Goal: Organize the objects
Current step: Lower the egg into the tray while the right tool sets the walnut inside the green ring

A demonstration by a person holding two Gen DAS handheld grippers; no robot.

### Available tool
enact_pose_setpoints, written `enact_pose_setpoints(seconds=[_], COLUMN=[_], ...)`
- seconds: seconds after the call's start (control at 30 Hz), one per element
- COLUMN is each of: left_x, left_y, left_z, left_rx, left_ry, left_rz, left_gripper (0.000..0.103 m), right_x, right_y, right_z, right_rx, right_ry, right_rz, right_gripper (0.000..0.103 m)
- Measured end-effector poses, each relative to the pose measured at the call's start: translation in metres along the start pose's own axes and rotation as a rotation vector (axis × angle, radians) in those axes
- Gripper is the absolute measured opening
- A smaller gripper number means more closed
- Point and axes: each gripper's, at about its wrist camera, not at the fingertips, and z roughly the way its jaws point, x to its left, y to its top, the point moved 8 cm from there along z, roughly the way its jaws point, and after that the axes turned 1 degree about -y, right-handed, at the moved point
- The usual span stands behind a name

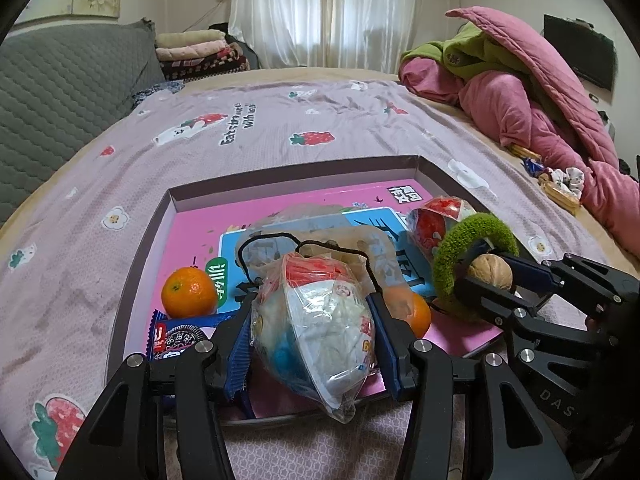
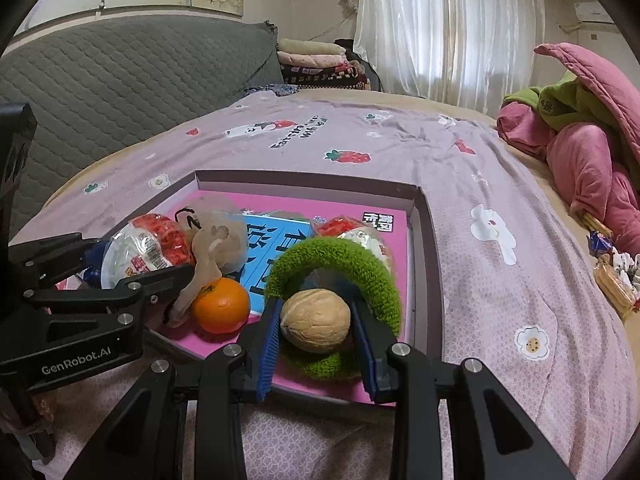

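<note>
1. Left wrist view looks forward and down, close over the shallow box [image 1: 424, 168].
2. Right wrist view does likewise (from the right); both share the box [image 2: 420, 200] and bedspread [image 2: 500, 280].

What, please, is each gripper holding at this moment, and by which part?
The left gripper clamps a plastic-wrapped snack bowl by its sides. The right gripper clamps a walnut across its middle.

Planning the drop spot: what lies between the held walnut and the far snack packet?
In the right wrist view, the green fuzzy ring arches between the walnut and the snack packet.
</note>
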Motion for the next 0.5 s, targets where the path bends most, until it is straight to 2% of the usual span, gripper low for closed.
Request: enact_pose_setpoints(seconds=[0.5], left_x=[0.0032], left_y=[-0.0003], left_z=[0.0025], left_rx=[0.001], left_ry=[0.011], left_rz=[-0.002], left_gripper=[0.054], right_x=[0.008], right_y=[-0.0024], right_z=[-0.0035], right_rx=[0.001], right_ry=[-0.006], right_rz=[-0.034], right_gripper=[0.035])
